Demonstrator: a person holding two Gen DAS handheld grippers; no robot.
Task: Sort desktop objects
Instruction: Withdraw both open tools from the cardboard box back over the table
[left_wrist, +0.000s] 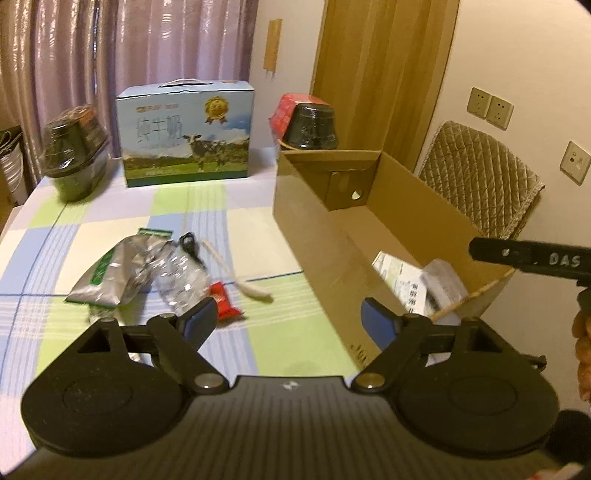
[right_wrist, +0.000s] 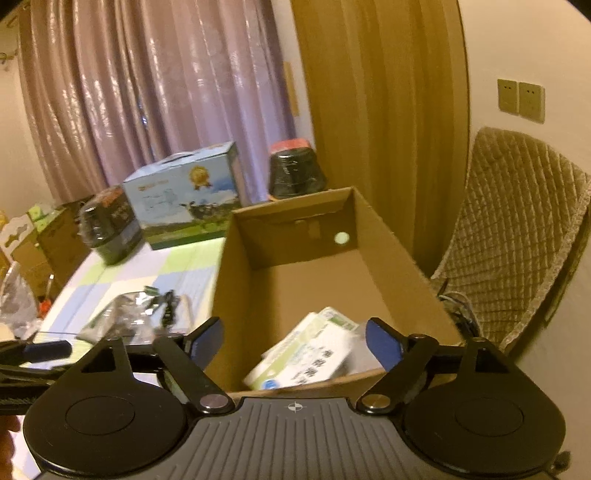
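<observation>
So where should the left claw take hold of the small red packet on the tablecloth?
Grip the red packet across its narrow width near the middle, coming from above. It lies flat and thin on the tablecloth, its left end beside the crumpled clear plastic bottle, so the right side is freer.

Matt cardboard box (right_wrist: 236, 280), glossy foil wrapper (left_wrist: 110, 273), quilted cloth chair cover (left_wrist: 480, 184), clear crinkly plastic (left_wrist: 181, 277)

So on the worktop (left_wrist: 258, 229) the cardboard box (left_wrist: 317, 236) sits to the right, with a couple of packets (right_wrist: 310, 347) in its near end. Left of it there's a pile of wrappers (left_wrist: 122, 269), a cable (left_wrist: 190, 245) and a stick (left_wrist: 229, 269). Behind those, the milk carton (left_wrist: 186, 133) stands between two wrapped pots.
</observation>
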